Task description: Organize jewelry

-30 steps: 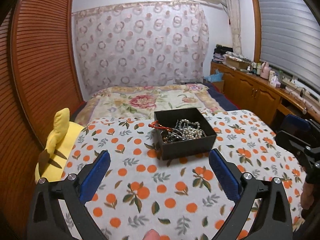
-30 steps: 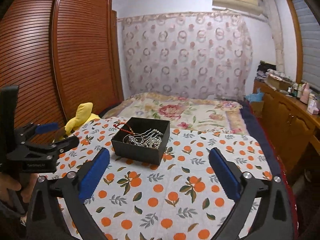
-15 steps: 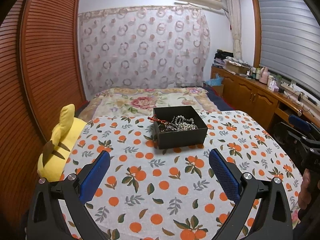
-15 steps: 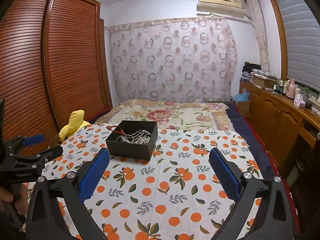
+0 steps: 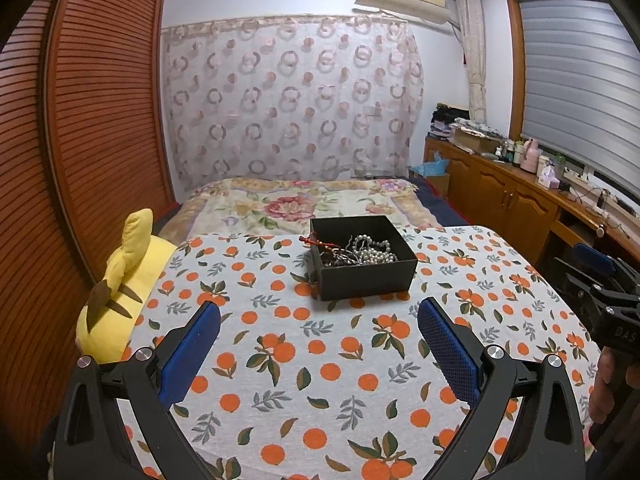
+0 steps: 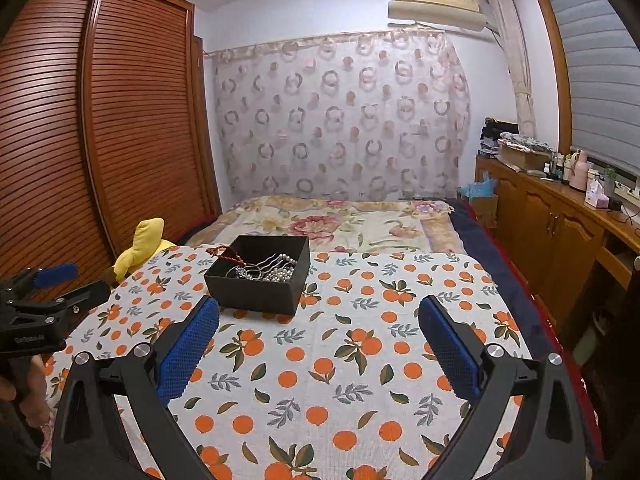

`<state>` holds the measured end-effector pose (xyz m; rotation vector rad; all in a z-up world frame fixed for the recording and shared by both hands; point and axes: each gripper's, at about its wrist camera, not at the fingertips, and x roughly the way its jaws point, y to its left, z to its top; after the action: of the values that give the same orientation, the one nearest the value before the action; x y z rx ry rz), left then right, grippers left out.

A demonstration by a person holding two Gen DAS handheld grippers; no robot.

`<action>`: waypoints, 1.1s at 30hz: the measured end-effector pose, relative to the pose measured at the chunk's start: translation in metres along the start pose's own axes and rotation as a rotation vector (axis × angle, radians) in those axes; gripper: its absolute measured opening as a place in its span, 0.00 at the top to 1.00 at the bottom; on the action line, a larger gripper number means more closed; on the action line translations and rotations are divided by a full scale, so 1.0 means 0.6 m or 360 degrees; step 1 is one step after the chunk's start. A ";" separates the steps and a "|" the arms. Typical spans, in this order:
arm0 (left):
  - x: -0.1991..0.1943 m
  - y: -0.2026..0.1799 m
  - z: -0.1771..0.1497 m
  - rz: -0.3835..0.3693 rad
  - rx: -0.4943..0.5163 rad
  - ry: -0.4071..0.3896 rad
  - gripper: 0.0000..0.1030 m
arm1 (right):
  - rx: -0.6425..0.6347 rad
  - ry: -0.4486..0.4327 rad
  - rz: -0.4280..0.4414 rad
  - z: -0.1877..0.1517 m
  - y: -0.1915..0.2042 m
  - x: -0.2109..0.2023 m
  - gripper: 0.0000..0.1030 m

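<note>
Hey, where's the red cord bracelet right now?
The red cord bracelet hangs over the far-left corner of the black box on the orange-print tablecloth, beside the pearl strands; in the right wrist view it is left of center.

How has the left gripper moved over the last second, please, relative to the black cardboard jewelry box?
Yes. The left gripper has pulled back from the black cardboard jewelry box: more of the orange-print tablecloth now shows between them.

The white tablecloth with orange fruits and green leaves (image 5: 320,360) lies under a matte black square box (image 5: 366,276). In the box are white pearl beads (image 5: 376,254) and a red twisted cord (image 5: 320,242). The soft yellow plush toy (image 5: 120,280) has brown tips. Each gripper has blue pads (image 6: 188,350) on black fingers.
</note>
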<state>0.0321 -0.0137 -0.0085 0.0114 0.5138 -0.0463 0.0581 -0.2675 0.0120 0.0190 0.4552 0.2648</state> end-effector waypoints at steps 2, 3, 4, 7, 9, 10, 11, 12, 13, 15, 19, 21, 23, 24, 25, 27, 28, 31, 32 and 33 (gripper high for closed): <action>-0.001 -0.001 0.003 0.0004 -0.0002 -0.0003 0.07 | -0.0002 -0.0003 -0.0001 0.001 0.000 -0.002 0.02; -0.001 -0.001 0.003 0.0005 -0.0002 -0.0007 0.07 | 0.0001 -0.0003 0.0000 0.000 0.000 -0.001 0.02; -0.003 -0.002 0.004 0.0005 -0.0001 -0.0009 0.07 | 0.0001 -0.0002 0.0001 0.001 -0.001 -0.002 0.02; -0.003 -0.002 0.004 0.0006 0.0000 -0.0011 0.07 | -0.0002 -0.0004 0.0002 0.001 -0.001 -0.002 0.02; -0.003 -0.003 0.006 0.0009 -0.0002 -0.0013 0.07 | 0.0000 -0.0005 0.0002 0.000 0.000 -0.001 0.02; -0.004 -0.002 0.007 0.0009 -0.0005 -0.0015 0.07 | 0.0001 -0.0007 0.0003 0.000 -0.001 0.000 0.02; -0.004 -0.002 0.008 0.0009 -0.0006 -0.0016 0.07 | 0.0002 -0.0008 0.0004 -0.001 -0.001 0.001 0.02; -0.004 -0.002 0.009 0.0008 -0.0008 -0.0019 0.07 | 0.0002 -0.0008 0.0005 -0.002 -0.002 0.001 0.02; -0.005 -0.002 0.009 0.0008 -0.0007 -0.0019 0.07 | 0.0002 -0.0008 0.0006 -0.002 -0.002 0.001 0.02; -0.006 -0.001 0.009 0.0010 -0.0005 -0.0022 0.07 | 0.0002 -0.0010 0.0004 -0.003 -0.002 0.001 0.02; -0.009 -0.002 0.012 0.0011 -0.0002 -0.0030 0.07 | 0.0003 -0.0010 0.0005 -0.002 -0.002 0.001 0.02; -0.009 -0.002 0.011 0.0013 -0.0002 -0.0031 0.07 | 0.0002 -0.0010 0.0006 -0.002 -0.002 0.001 0.02; -0.009 -0.002 0.011 0.0012 -0.0003 -0.0029 0.07 | 0.0003 -0.0010 0.0005 -0.002 -0.002 0.001 0.02; -0.009 -0.002 0.011 0.0010 -0.0003 -0.0030 0.07 | 0.0004 -0.0010 0.0006 -0.003 -0.002 0.002 0.02; -0.009 -0.002 0.011 0.0010 -0.0003 -0.0031 0.07 | 0.0004 -0.0009 0.0007 -0.004 -0.002 0.002 0.02; -0.009 -0.002 0.010 0.0013 -0.0003 -0.0032 0.07 | 0.0002 -0.0009 0.0006 -0.002 -0.002 0.001 0.02; -0.009 -0.002 0.011 0.0011 -0.0003 -0.0032 0.07 | 0.0003 -0.0009 0.0007 -0.003 -0.002 0.002 0.02; -0.010 -0.003 0.011 0.0012 -0.0003 -0.0035 0.07 | 0.0003 -0.0010 0.0006 -0.003 -0.002 0.001 0.02; -0.012 -0.003 0.012 0.0010 -0.0003 -0.0036 0.07 | 0.0003 -0.0011 0.0005 -0.003 -0.002 0.001 0.02; -0.012 -0.003 0.012 0.0010 -0.0002 -0.0037 0.07 | 0.0003 -0.0010 0.0006 -0.003 -0.002 0.001 0.02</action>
<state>0.0293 -0.0154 0.0012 0.0110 0.4902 -0.0399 0.0582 -0.2685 0.0097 0.0228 0.4492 0.2682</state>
